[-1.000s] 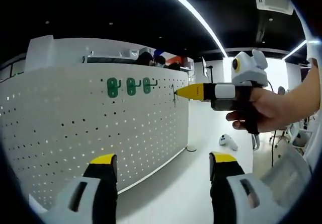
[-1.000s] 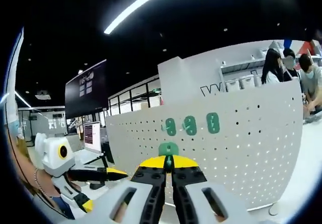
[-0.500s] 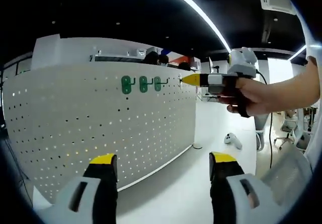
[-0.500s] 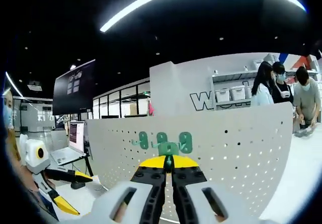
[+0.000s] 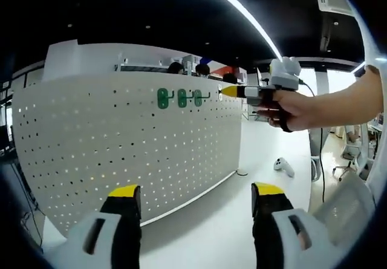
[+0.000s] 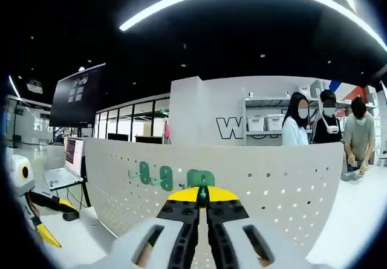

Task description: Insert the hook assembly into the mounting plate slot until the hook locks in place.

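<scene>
Right gripper view: right tool [image 6: 202, 197] pinches a green plastic hook [image 6: 202, 190] against the perforated white pegboard [image 6: 272, 184].

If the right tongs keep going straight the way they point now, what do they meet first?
Most likely the white pegboard, right beside the green hooks already mounted. The right tongs are shut on a green hook that leads the way, so the hook would touch first. How far off the board is, I cannot tell.
</scene>
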`<state>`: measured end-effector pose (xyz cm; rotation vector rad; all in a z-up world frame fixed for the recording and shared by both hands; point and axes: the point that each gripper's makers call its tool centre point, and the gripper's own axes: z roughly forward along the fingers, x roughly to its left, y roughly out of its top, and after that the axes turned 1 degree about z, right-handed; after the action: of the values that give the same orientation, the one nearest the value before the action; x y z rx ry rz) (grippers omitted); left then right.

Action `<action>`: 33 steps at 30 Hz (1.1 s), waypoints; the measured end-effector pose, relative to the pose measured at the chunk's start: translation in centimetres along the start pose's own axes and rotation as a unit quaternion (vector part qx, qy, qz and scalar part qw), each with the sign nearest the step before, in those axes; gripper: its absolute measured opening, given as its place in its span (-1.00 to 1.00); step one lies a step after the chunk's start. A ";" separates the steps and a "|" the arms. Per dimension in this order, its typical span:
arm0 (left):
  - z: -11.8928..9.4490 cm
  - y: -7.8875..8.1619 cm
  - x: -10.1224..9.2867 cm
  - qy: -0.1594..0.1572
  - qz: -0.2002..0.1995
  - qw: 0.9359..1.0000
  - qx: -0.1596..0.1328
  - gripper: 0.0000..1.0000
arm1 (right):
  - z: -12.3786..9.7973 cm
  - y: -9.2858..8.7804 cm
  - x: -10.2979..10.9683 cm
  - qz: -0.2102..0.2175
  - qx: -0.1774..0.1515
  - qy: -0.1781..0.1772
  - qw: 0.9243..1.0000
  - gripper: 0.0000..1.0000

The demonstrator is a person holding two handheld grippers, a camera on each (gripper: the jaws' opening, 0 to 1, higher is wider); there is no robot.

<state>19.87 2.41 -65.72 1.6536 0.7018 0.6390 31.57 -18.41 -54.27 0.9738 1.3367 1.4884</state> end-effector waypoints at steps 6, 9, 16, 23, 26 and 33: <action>-0.5 -0.2 -0.2 0.003 -0.002 1.000 0.003 0.53 | 0.9 -0.2 -1.2 -0.011 0.000 -0.014 1.000 -0.99; -0.6 -0.4 -0.2 0.005 -0.002 1.000 0.005 0.53 | 1.2 -0.3 -1.5 -0.011 -0.002 -0.017 1.000 -0.99; -0.9 -0.4 -0.2 0.006 -0.001 1.000 0.008 0.53 | 1.9 -0.3 -2.1 -0.014 -0.005 -0.025 1.000 -0.99; -0.9 -0.8 -0.1 0.006 0.001 1.000 0.016 0.52 | 2.7 -0.5 -2.4 -0.005 -0.005 -0.027 1.000 -0.99; -0.9 -0.9 -0.3 0.004 0.005 1.000 0.019 0.51 | 2.9 -0.6 -2.5 -0.004 -0.006 -0.026 1.000 -0.99; -0.8 -1.0 -0.4 0.001 0.007 1.000 0.023 0.51 | 3.1 -1.0 -2.8 0.004 -0.003 -0.029 1.000 -0.99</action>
<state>18.91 2.74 -66.62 1.7026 0.7107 0.6383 35.47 -20.07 -54.85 1.0122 1.2874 1.4594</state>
